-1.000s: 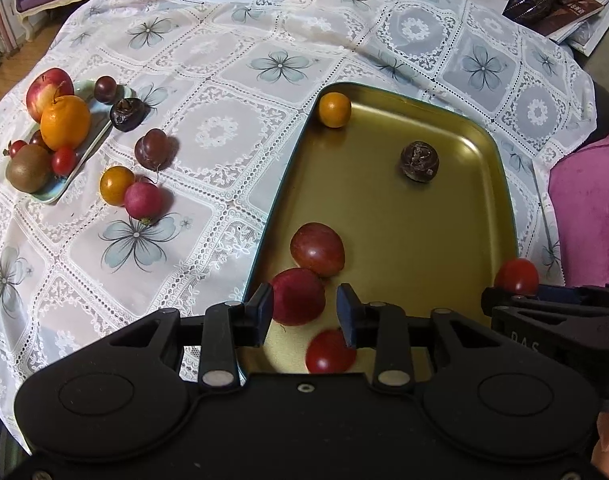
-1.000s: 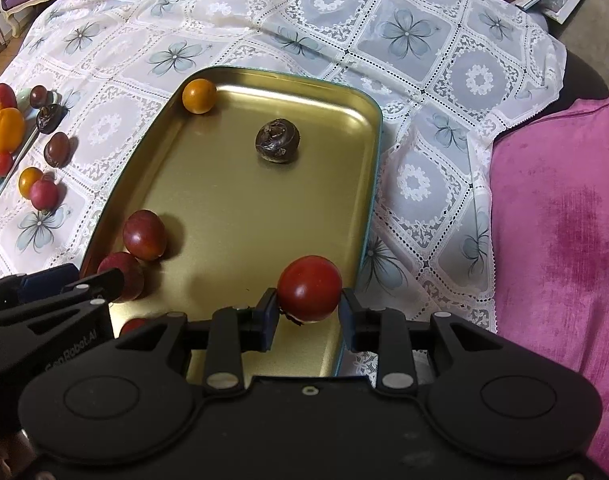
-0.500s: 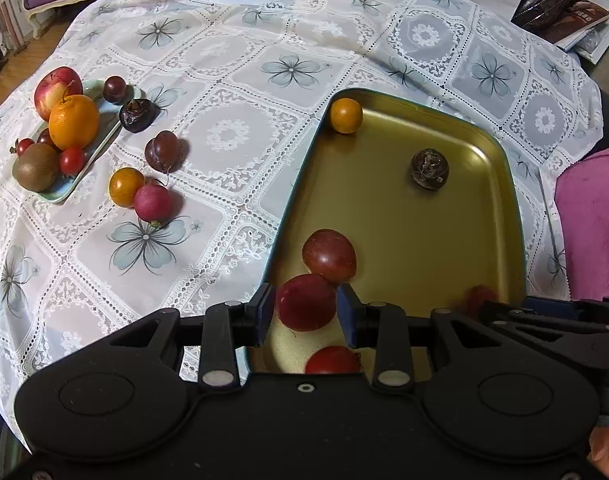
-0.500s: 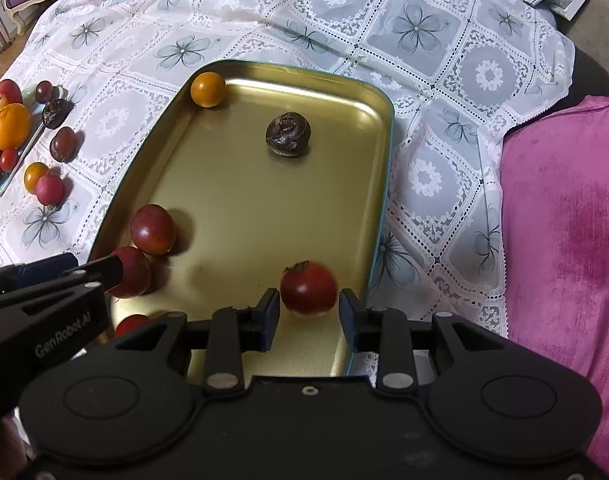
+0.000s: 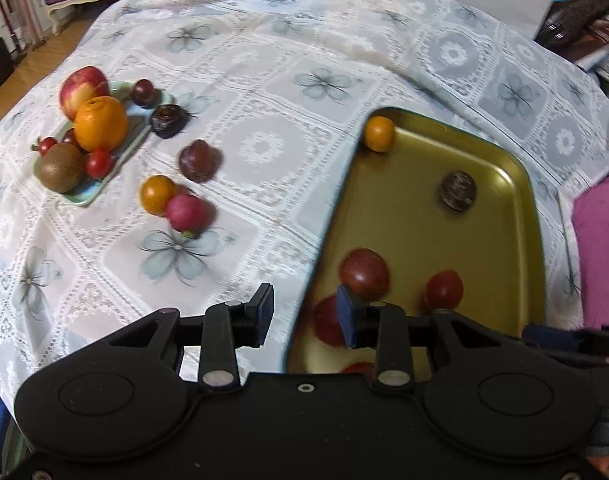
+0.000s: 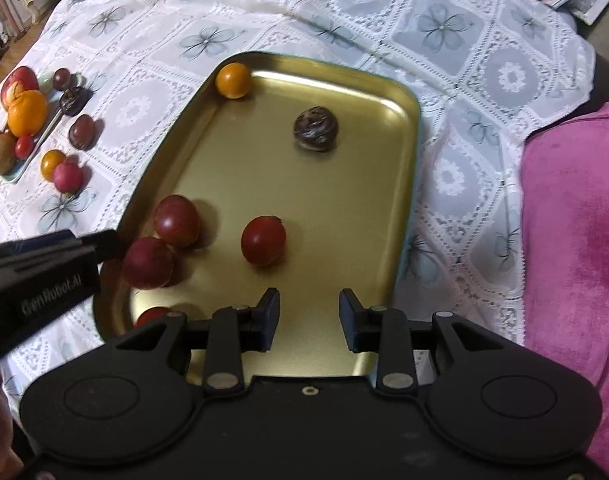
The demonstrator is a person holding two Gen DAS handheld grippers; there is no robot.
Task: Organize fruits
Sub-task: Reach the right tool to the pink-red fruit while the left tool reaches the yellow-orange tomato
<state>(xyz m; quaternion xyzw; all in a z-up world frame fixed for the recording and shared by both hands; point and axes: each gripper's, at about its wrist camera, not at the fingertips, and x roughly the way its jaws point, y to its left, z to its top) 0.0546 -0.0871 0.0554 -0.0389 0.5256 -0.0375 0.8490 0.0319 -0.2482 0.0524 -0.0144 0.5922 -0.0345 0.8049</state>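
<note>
Right tongs are spread and empty above the near end of the gold tray. A second ago they pinched the red tomato, which now lies free on the tray floor, ahead of the fingertips and clear of them. That drop is done, and the tongs have backed off toward the camera.

Left tongs are spread too and hold nothing. Half a second ago a dark red plum sat between their fingers; now the view has swung left, so the gap between the fingers lies over the lace cloth and the tray's edge, and the plum shows only beside the right finger (motion blur hides its outline). A second plum rests just beyond it, touching or nearly so.

So the tray now carries the tomato, two plums, a small orange fruit in the far left corner, a dark wrinkled fruit near the far right side, and a red fruit at the near edge, partly hidden.

Still out on the bench: a yellow fruit touching a pink one, a dark plum near them, and a wrinkled dark fruit just beside the small green dish, which holds an orange, an apple, a kiwi and a few small fruits.

My guess is that the left tongs are heading for that loose cluster on the cloth; the touching pair may roll apart when one is pinched.
</note>
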